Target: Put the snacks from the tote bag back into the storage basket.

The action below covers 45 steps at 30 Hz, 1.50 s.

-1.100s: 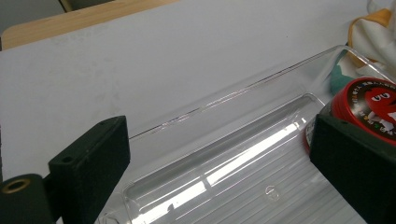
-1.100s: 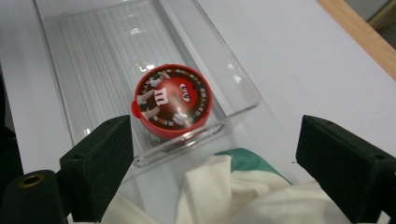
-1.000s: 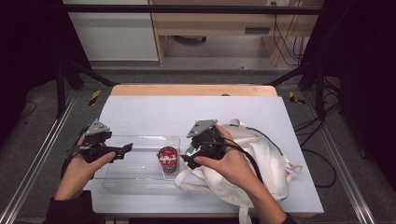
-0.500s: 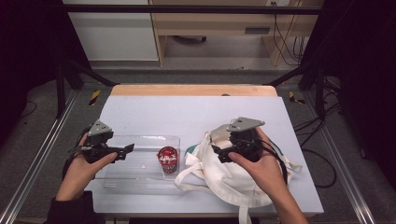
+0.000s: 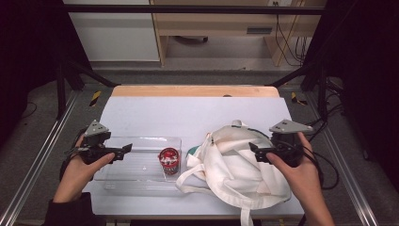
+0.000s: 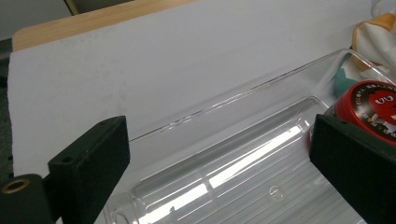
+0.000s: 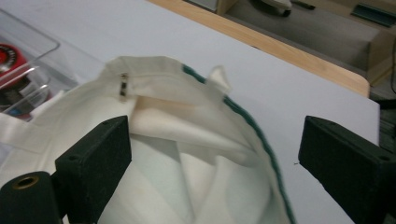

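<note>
- Work in hand: moving items from the white canvas tote bag (image 5: pixel 237 165) into the clear plastic bin (image 5: pixel 141 162). Judged stage: 1 item is already in the bin, and the next retrieval from the bag is being set up.
- Red-lidded candy jar (image 5: pixel 168 160): stands upright inside the bin at its right end, close to the bag. In the left gripper view the jar (image 6: pixel 371 105) sits just behind the right-hand jaw.
- Left gripper (image 5: pixel 123 151): held over the left part of the bin, jaws wide apart and empty (the left gripper view shows bare bin floor (image 6: pixel 243 182) between them).
- Right gripper (image 5: pixel 255 151): positioned over the right side of the bag, jaws fully spread, gripping nothing. In the right gripper view the bag mouth (image 7: pixel 187 135) with its green-trimmed rim lies between the jaws; folded cloth is visible inside, and any remaining contents cannot be made out.
- Table (image 5: pixel 188 113): white surface, bare behind the bin and bag.
- Next move, as judged: lower the right gripper into the bag opening, locate an item under the folds, and close on it. The left gripper may need to pin or lift the bag rim, since the loose cloth is likely to collapse over the opening.
</note>
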Available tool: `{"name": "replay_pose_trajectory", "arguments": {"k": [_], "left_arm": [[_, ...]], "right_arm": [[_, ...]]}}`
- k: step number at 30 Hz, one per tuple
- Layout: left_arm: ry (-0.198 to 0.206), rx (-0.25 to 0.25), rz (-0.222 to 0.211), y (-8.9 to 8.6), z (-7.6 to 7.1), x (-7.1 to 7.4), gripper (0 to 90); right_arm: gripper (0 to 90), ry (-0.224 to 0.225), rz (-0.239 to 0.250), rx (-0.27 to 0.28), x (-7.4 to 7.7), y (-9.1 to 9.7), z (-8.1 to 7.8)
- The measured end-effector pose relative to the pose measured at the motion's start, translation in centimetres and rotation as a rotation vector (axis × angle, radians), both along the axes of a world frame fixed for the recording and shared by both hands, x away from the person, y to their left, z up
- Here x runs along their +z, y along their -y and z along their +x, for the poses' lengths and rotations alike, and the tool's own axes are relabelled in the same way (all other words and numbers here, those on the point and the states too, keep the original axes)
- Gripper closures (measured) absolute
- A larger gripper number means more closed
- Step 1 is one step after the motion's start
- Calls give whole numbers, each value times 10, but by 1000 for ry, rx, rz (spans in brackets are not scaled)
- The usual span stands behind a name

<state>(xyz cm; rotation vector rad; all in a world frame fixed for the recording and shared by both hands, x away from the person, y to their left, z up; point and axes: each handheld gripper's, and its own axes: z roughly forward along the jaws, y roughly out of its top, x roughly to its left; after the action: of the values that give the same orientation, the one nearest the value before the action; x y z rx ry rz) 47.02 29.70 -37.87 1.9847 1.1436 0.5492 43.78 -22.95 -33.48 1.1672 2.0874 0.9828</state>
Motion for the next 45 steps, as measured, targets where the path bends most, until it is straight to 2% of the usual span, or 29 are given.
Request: {"name": "replay_pose_trajectory", "arguments": {"k": [1,2,7,10,15,16,19,22,33,39,41,45], "left_arm": [[1,4,1,-2,0,0,51],[4,12,-3,-5,0,1,52],[10,36,-10,-11,0,1,52],[7,50,-9,-17,0,1,52],[6,65,-16,-23,0,0,52],[6,72,-17,-25,0,0,52],[3,79,-18,-28,0,-1,52],[-3,96,-14,-33,1,-4,52],[-25,131,-7,-44,4,-11,51],[-30,135,-4,-45,4,-13,51],[-32,135,-4,-46,4,-13,51],[-31,136,-7,-46,4,-13,51]], "right_arm": [[103,0,0,0,0,0,0],[105,-5,6,-38,-2,12,-2],[107,-22,-2,-81,-10,28,-5],[107,-45,5,-122,-23,42,-7],[105,-55,-13,-163,-37,53,-9],[101,-61,8,-172,-44,59,-10],[99,-62,12,-182,-49,64,-11],[95,-73,41,-202,-58,72,-13],[88,-107,106,-239,-84,77,-14],[88,-86,144,-269,-89,72,-10],[89,-60,165,-297,-94,68,-9],[91,-44,156,-322,-97,66,-10]]}}
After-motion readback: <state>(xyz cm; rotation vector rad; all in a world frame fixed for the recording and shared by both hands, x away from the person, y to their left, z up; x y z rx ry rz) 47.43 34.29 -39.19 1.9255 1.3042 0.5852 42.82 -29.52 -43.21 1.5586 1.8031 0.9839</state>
